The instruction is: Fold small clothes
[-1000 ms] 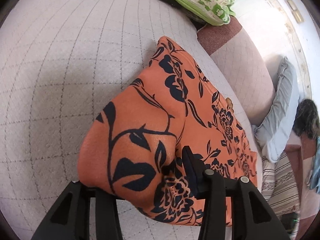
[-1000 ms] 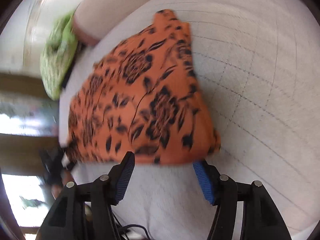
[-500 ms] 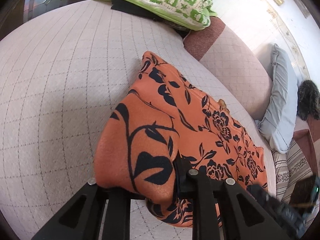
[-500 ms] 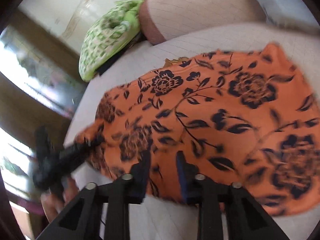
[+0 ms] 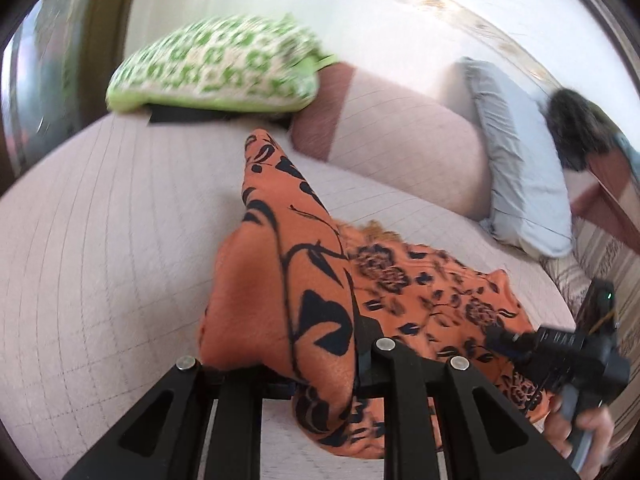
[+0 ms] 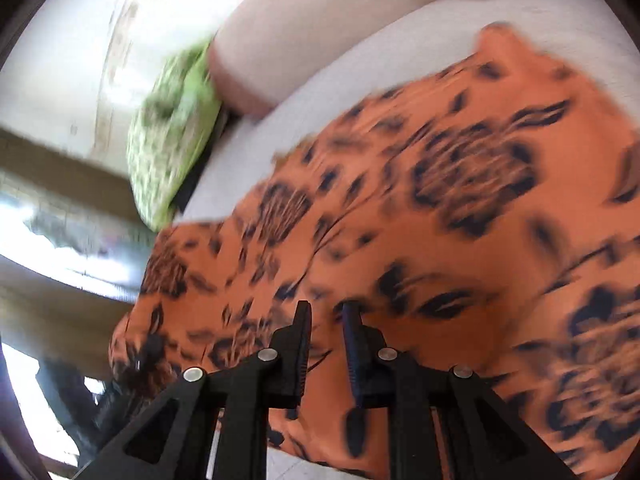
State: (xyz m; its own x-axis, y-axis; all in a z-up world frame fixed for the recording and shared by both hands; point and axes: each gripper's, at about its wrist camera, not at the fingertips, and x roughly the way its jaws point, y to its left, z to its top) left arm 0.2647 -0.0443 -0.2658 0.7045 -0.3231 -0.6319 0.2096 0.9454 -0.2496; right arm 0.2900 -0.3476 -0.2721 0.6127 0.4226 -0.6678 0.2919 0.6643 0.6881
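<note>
- My left gripper point(image 5: 320, 344) is clamped on the cloth point(image 5: 304, 300); a thick fold of the orange cloth with black flowers is bunched between its two fingers
- That fold stands up in a ridge that runs away from my left gripper toward the far end of the sofa point(image 5: 100, 240)
- The rest of the cloth lies spread on the pale checked sofa seat, to the right of the ridge
- My right gripper point(image 6: 326, 320) is pinched on the cloth point(image 6: 440, 220) too; its fingers are nearly together with a thin bit of cloth between them
- In the left view I can see my right gripper point(image 5: 520, 344) at the near right edge of the cloth, with my hand point(image 5: 580, 432) around its handle
- The right view is blurry, so I cannot tell the small parts of the cloth there
- A green pillow point(image 5: 216, 68) lies at the far end of the sofa, well apart from the cloth
- A grey pillow point(image 5: 516, 168) leans on the sofa back at the right
- A dark furry thing point(image 5: 572, 128) sits past the grey pillow; I cannot tell what it is
</note>
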